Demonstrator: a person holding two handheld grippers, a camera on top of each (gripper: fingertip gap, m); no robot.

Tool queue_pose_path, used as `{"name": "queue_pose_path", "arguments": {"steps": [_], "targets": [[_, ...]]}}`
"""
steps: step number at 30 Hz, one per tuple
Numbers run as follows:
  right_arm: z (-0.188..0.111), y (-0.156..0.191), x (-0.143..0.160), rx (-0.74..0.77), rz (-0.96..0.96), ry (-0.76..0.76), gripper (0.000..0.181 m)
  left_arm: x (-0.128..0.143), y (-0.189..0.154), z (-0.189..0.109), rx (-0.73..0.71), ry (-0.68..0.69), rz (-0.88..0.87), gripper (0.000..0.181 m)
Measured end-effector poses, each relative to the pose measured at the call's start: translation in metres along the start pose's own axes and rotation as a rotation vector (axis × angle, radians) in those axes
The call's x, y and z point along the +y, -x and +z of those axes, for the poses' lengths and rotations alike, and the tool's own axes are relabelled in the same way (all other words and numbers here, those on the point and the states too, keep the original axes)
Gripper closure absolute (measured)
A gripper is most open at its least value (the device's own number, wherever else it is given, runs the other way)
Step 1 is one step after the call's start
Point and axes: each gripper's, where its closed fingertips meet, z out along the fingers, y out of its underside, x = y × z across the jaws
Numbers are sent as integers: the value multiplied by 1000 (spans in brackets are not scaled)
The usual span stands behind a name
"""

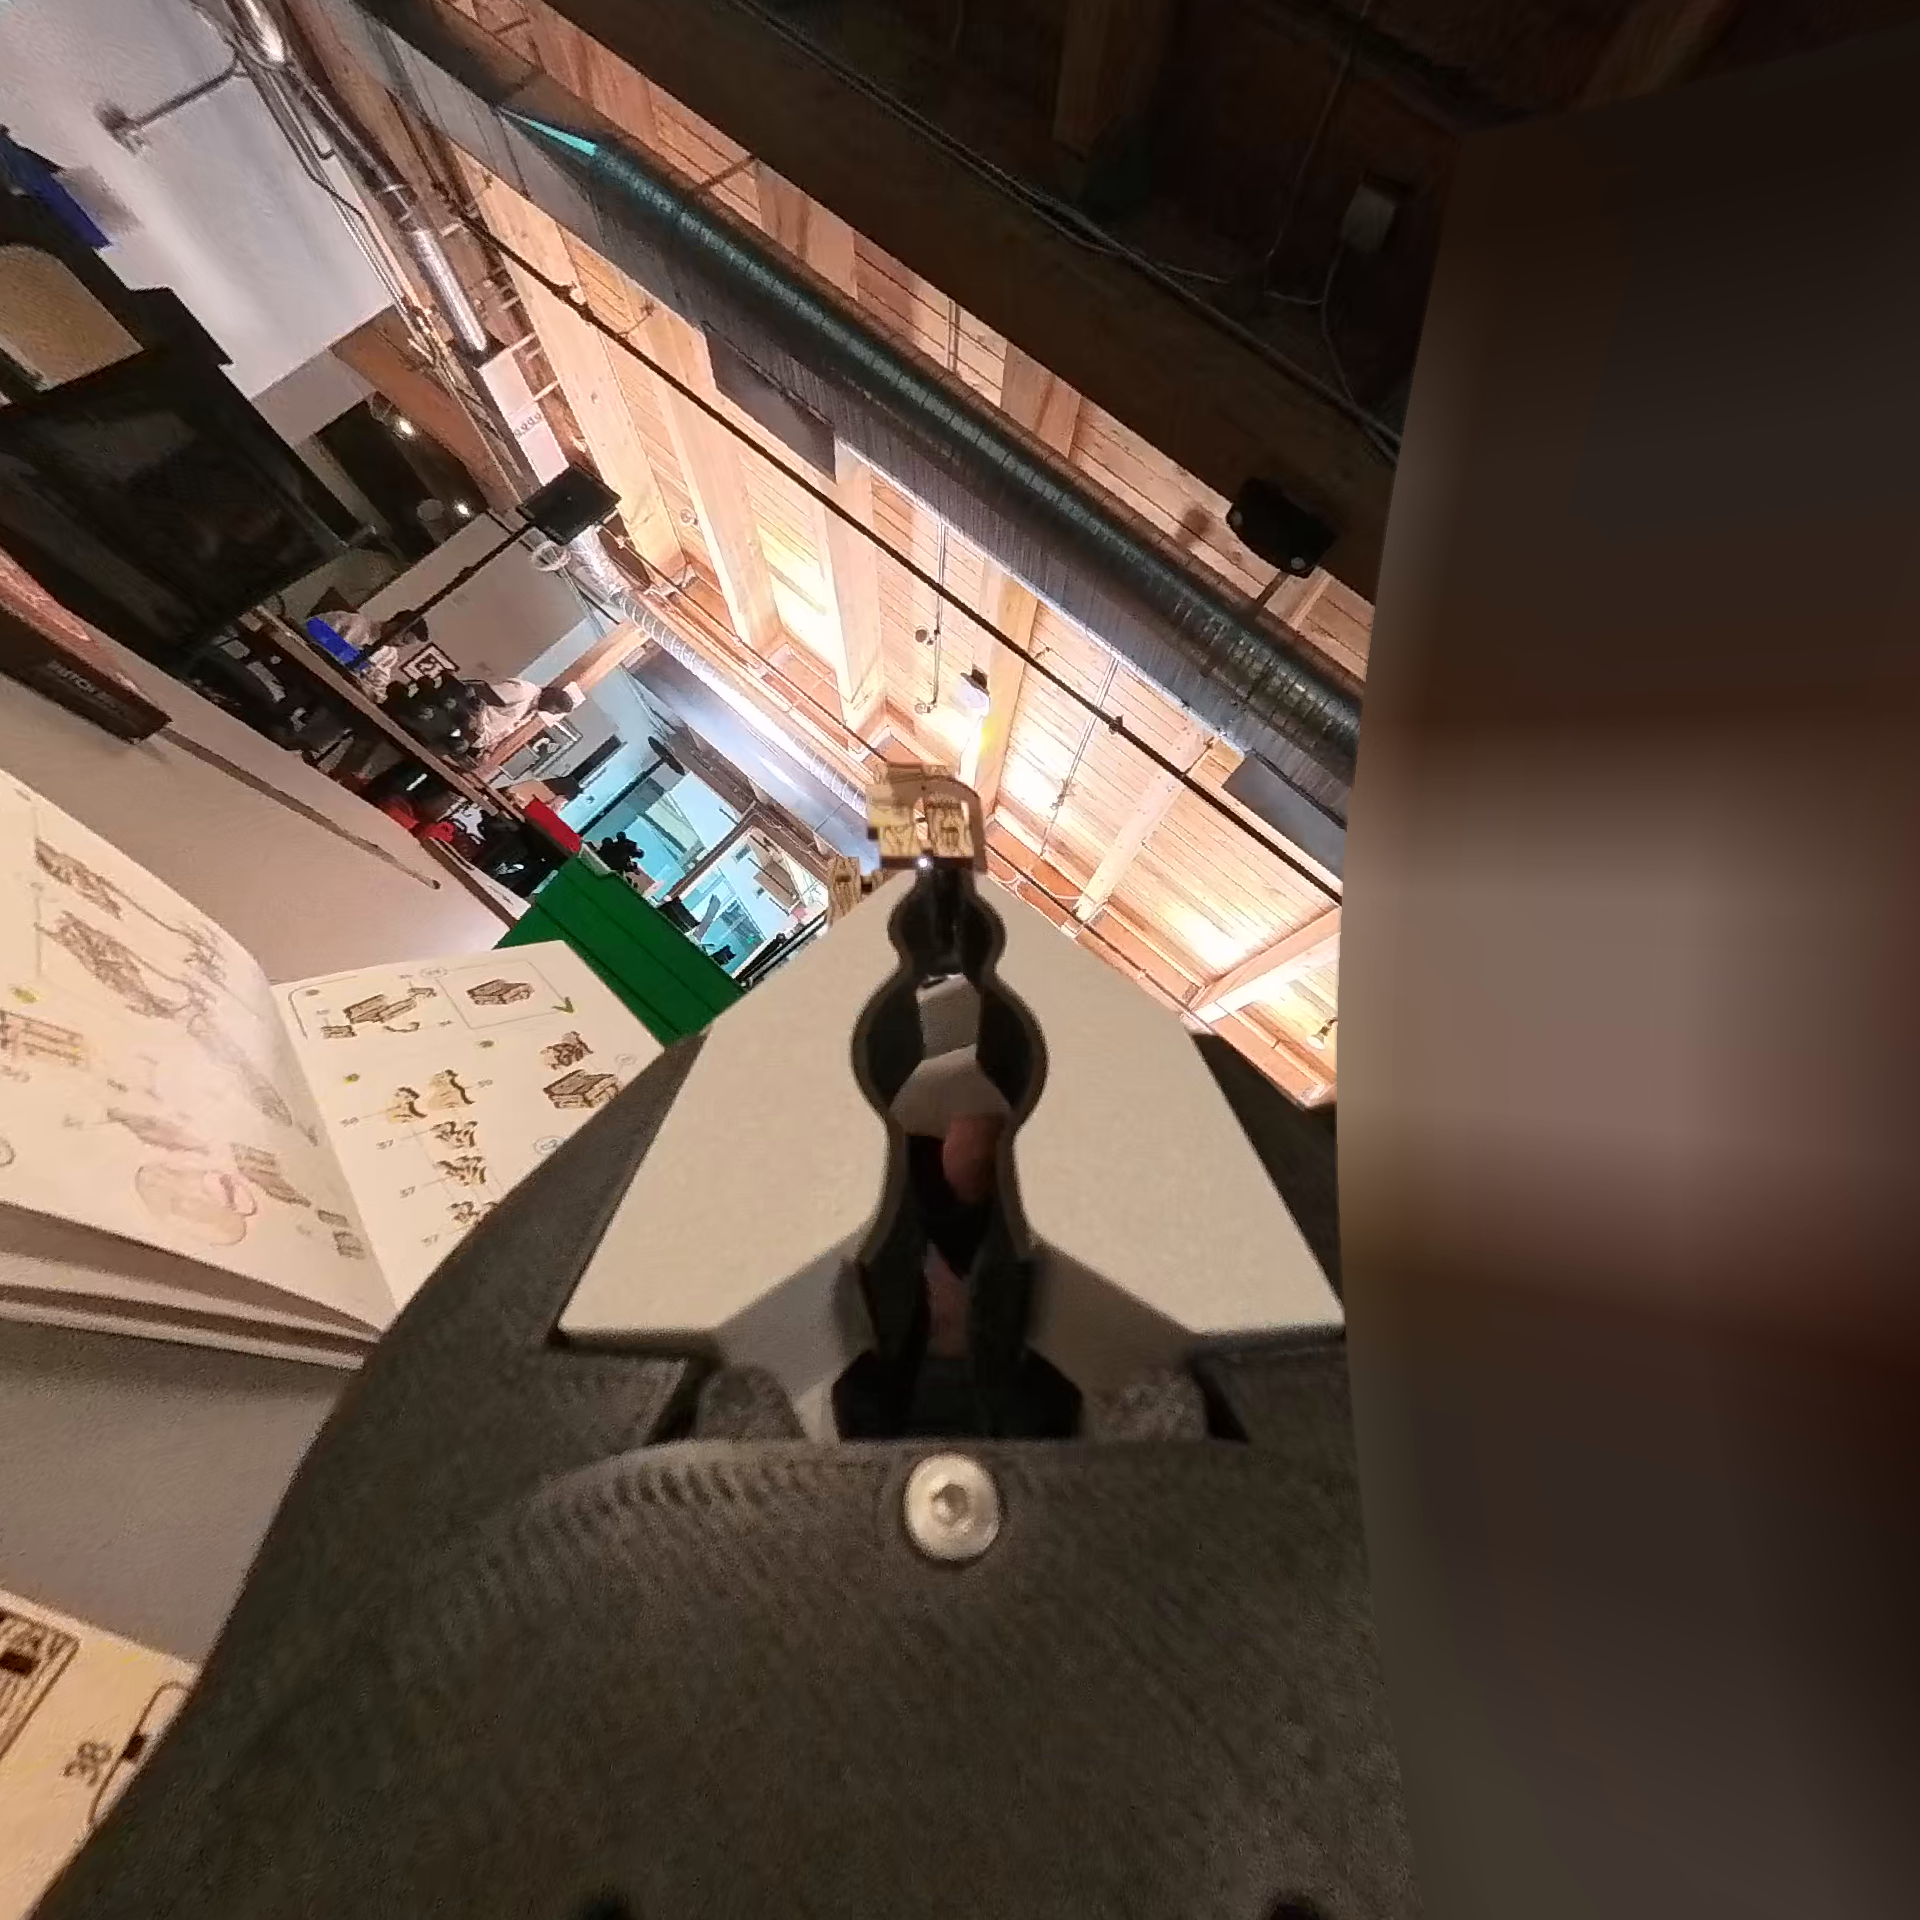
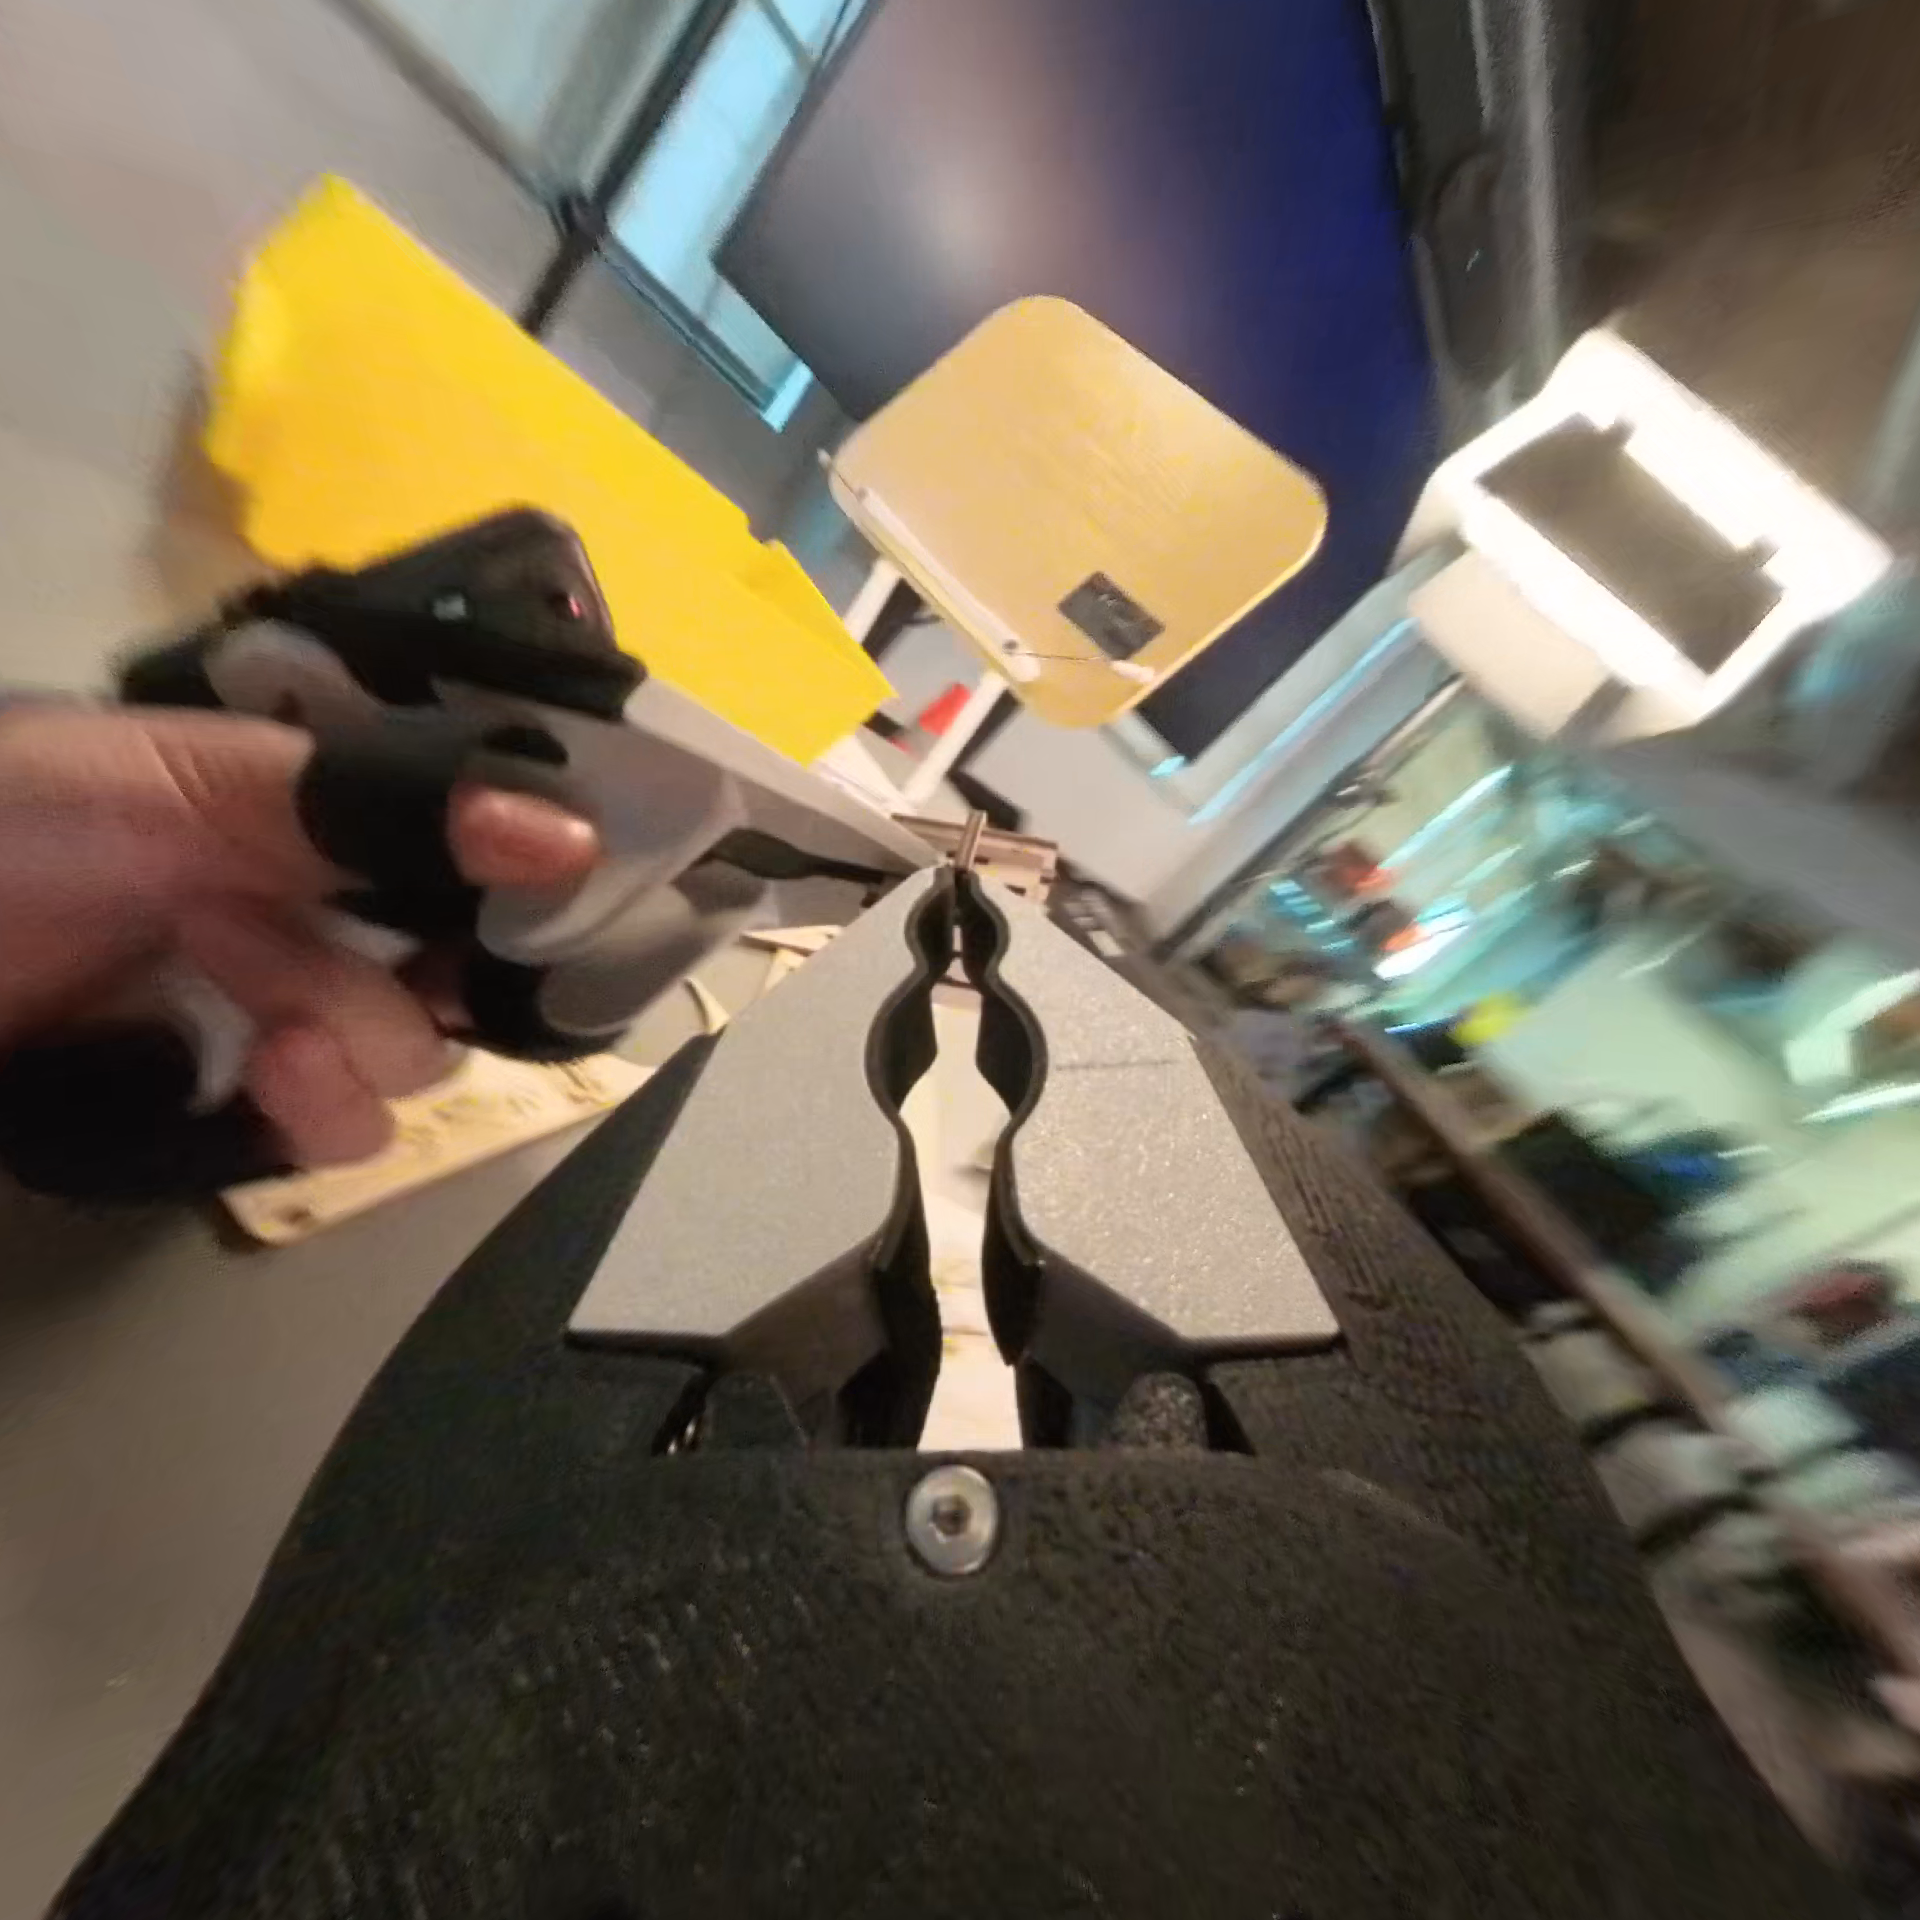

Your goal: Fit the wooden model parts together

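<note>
My left gripper (image 1: 940,873) points up towards the ceiling and is shut on a small pale wooden model part (image 1: 923,821) that sticks out past its tips. In the right wrist view the left gripper (image 2: 914,847) comes in from the left, held by a hand (image 2: 156,883), and its tips meet the same wooden part (image 2: 1013,847). My right gripper (image 2: 951,881) is shut on a thin grey pin (image 2: 971,831), which stands right at the wooden part. The view is too blurred to tell whether pin and part touch.
An open instruction booklet (image 1: 208,1091) lies on the grey table (image 1: 260,862) to the left. A flat sheet of wooden parts (image 2: 436,1153) lies under the hand. A yellow board (image 2: 468,499) and a wooden chair seat (image 2: 1081,499) are behind. Only a small space, under 4 cm, lies between the two pairs of fingers.
</note>
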Motion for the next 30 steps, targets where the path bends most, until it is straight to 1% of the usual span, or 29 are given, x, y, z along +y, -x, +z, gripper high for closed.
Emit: {"name": "queue_pose_path", "arguments": {"steps": [2,3,4,5,7,8,9,10,12,13,15,16,17,20,21,22,24,26,28,30], "targets": [[0,-1,1,-67,223,-31,181,0,1,0,-7,-1,2,180],[0,-1,2,-90,289,-39,181,0,2,1,-12,-2,7,179],[0,-1,3,-100,304,-36,181,0,3,0,-22,-2,14,180],[0,0,4,-88,249,-18,181,0,4,0,-31,-1,12,180],[0,1,5,-21,27,27,180,1,5,1,-31,3,7,181],[0,1,5,0,-45,42,181,1,5,0,-32,3,7,181],[0,1,6,0,-52,45,181,2,5,1,-34,6,3,181],[-1,1,6,-22,26,28,181,2,5,1,-33,8,2,181],[-1,-1,8,-123,352,-26,181,3,5,2,-39,13,8,180],[-1,-1,11,-147,404,-24,181,3,9,2,-63,18,12,180],[0,-1,11,-79,229,7,181,3,9,2,-75,12,37,181],[1,-1,9,-38,158,14,181,2,9,2,-84,3,67,181],[1,-1,10,-13,138,15,181,1,10,2,-107,-1,107,181],[2,-3,12,-20,235,13,180,1,13,3,-203,20,302,181],[1,-4,12,-22,256,13,174,1,14,3,-239,33,377,177],[-1,-6,11,-20,266,4,172,1,15,2,-278,46,442,181],[-3,-4,11,-46,288,-2,173,-1,19,-1,-347,69,549,181],[-1,0,16,-83,336,26,174,-1,23,-3,-413,104,646,181],[3,5,25,-114,396,74,175,3,26,-2,-444,143,702,181],[5,8,33,-130,454,110,179,4,28,-2,-464,161,715,181]]}}
